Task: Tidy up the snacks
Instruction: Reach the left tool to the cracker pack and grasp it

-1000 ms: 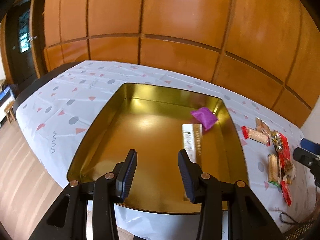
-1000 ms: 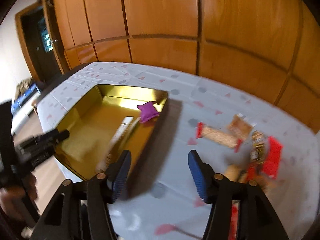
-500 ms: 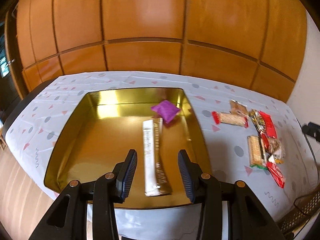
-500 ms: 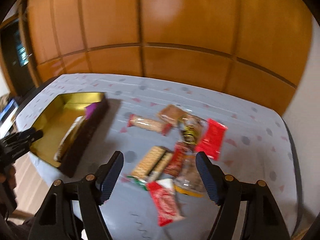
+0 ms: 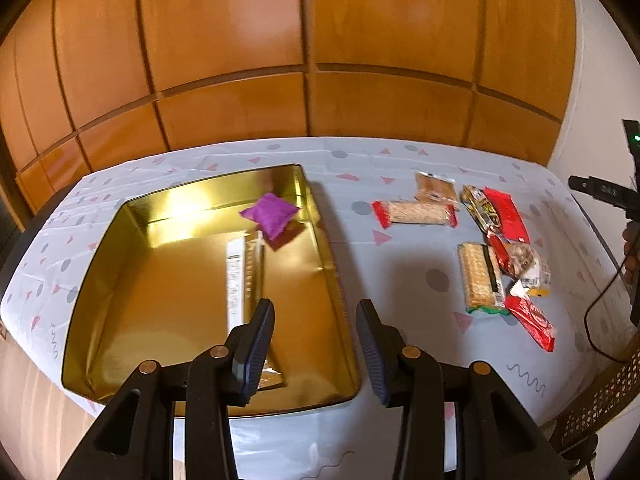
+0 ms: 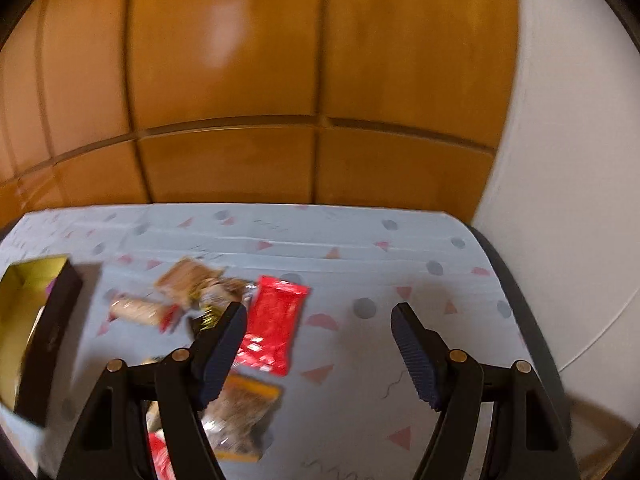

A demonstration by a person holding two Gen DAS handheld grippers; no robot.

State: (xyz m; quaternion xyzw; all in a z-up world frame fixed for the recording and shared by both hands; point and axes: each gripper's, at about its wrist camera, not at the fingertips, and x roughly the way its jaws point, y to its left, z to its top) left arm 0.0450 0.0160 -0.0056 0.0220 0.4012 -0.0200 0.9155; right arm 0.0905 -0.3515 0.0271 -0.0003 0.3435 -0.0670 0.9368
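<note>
The snacks lie in a loose heap on the tablecloth (image 5: 400, 280), right of the gold tin (image 5: 96, 280). We judge them light, crinkly, slippery packets; the cracker packs would crush, so we would pinch at a sealed end or across the narrow width.

Count in the tin: two, a purple pouch (image 5: 270, 214) and a long wrapped bar (image 5: 240, 276).

Count outside: about eight. Clear ones are the red-ended cracker roll (image 5: 416, 214), green-edged cracker pack (image 5: 478, 278) and flat red packet (image 6: 274, 324); the overlapping rest blur, so our tally is uncertain.

Left gripper (image 5: 316, 344) hangs over the tin's right rim, jaws moderately apart, holding nothing. Right gripper (image 6: 318, 348) hangs beside the heap, spread wide, likewise carrying nothing.
</note>
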